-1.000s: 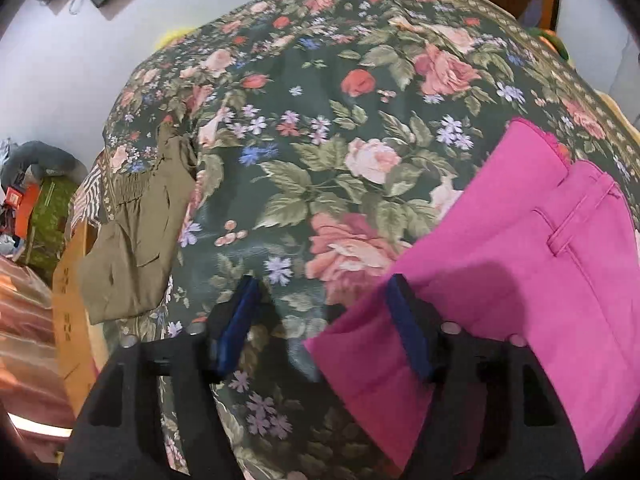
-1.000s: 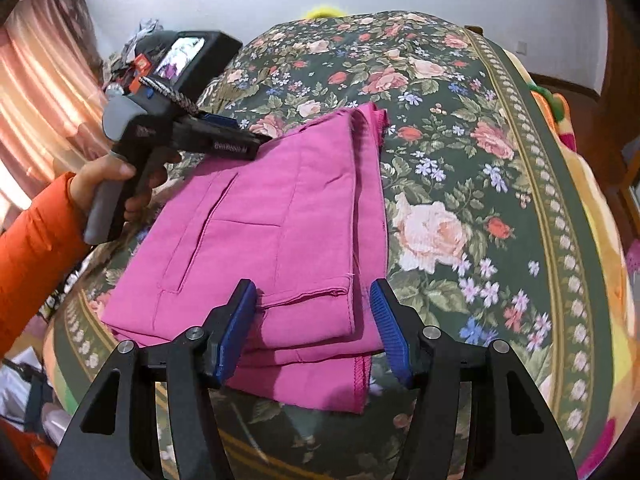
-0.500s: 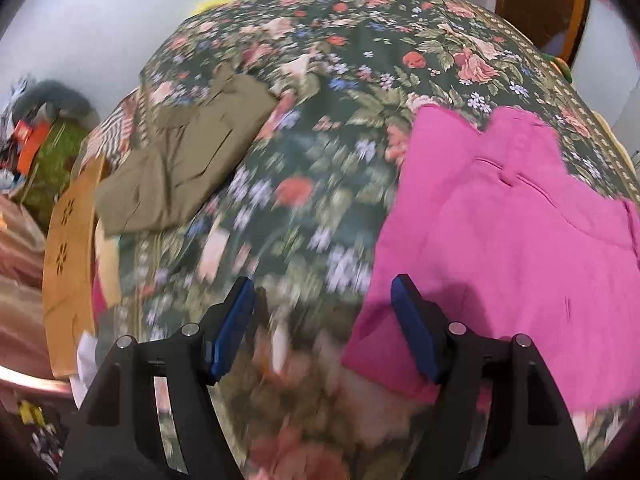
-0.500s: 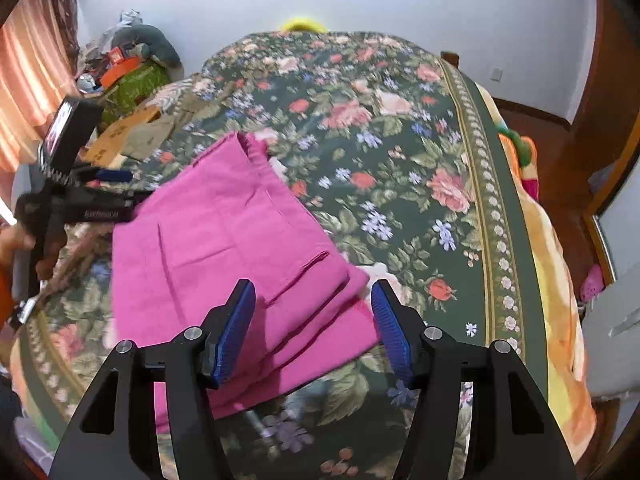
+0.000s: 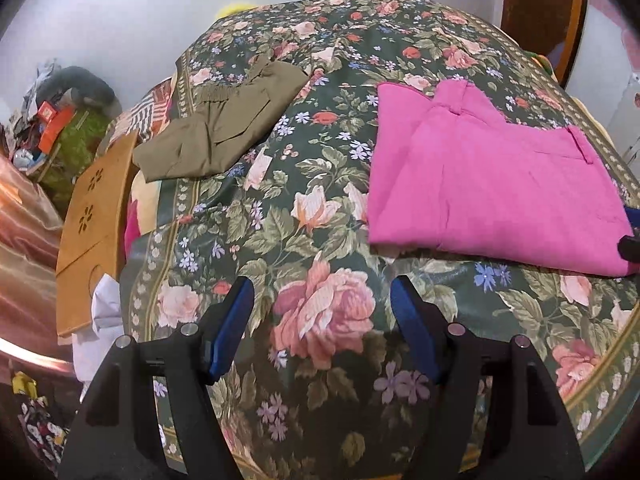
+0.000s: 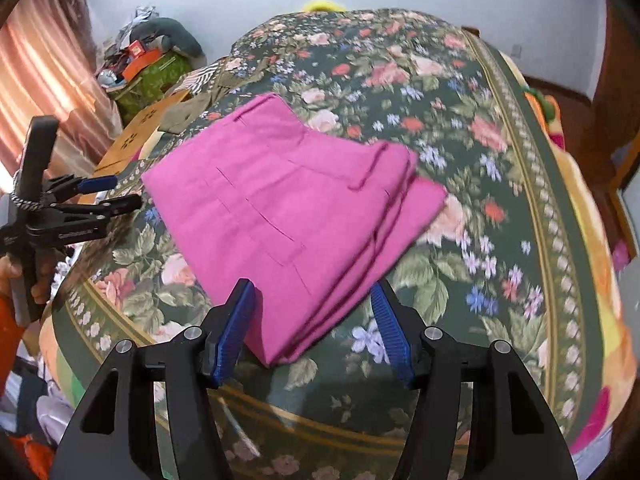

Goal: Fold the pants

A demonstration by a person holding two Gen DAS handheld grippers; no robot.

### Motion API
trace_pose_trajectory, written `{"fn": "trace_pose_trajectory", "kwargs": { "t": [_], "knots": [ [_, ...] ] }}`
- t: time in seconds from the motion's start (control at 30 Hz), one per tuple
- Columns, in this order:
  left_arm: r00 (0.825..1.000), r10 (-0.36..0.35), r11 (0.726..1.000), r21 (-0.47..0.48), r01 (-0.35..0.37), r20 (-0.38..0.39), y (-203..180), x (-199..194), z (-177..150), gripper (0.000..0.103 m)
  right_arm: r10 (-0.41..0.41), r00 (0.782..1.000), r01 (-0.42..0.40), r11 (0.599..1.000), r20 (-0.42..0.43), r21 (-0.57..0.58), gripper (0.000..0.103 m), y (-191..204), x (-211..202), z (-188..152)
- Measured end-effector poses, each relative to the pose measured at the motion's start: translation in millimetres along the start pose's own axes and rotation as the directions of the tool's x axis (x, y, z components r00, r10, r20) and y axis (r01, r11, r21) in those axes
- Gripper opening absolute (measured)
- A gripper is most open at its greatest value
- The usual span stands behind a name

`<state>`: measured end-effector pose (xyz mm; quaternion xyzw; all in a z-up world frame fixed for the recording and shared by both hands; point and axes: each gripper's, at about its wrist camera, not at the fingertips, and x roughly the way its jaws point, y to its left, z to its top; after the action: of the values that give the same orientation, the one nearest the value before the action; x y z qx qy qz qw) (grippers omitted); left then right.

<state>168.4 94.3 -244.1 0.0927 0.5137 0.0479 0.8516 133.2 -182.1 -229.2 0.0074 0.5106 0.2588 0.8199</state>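
The pink pants (image 5: pixel 492 188) lie folded in a flat stack on the floral bedspread (image 5: pixel 320 312); they also show in the right wrist view (image 6: pixel 296 208). My left gripper (image 5: pixel 322 316) is open and empty, above bare bedspread to the left of the pants. It shows from the side in the right wrist view (image 6: pixel 108 194), apart from the pants. My right gripper (image 6: pixel 314 316) is open, its jaws straddling the near corner of the folded stack without closing on it. Its tip (image 5: pixel 632 232) peeks in at the right edge of the left wrist view.
Folded olive-green pants (image 5: pixel 224 136) lie at the far left of the bed. A cardboard box (image 5: pixel 96 224) and clutter (image 5: pixel 60 120) stand beside the bed's left side. A wooden door (image 5: pixel 540 12) stands at the far right, curtains (image 6: pixel 40 60) at the left.
Both grippers have drawn back from the pink pants. The left one, which overlapped the pants' edge, now stands clear over bare bedspread. The right has swung round to a corner of the stack.
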Motion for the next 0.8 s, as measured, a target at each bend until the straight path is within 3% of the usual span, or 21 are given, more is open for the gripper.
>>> {"fn": "trace_pose_trajectory", "kwargs": {
  "t": [0.13,0.47,0.63,0.8],
  "knots": [
    [0.999,0.004,1.000,-0.022,-0.004,0.036,6.1,-12.5,8.2,0.072,-0.070,0.997,0.070,0.998,-0.020,-0.007,0.055,-15.3,2.7,1.0],
    [0.989,-0.054,0.999,0.009,0.053,0.135,-7.4,-31.1,51.5,0.072,-0.110,0.993,0.110,0.994,-0.038,-0.003,0.055,-53.5,17.2,16.5],
    [0.990,-0.084,0.995,0.062,0.077,0.114,-28.3,-11.2,68.1,0.072,-0.146,0.989,0.145,0.989,0.013,0.015,0.055,-55.8,-3.5,26.6],
    [0.996,-0.078,0.993,0.093,0.074,0.039,-44.3,25.4,67.8,0.072,-0.109,0.991,0.107,0.994,0.080,0.023,0.055,-45.7,-32.4,26.5]
  ]
}}
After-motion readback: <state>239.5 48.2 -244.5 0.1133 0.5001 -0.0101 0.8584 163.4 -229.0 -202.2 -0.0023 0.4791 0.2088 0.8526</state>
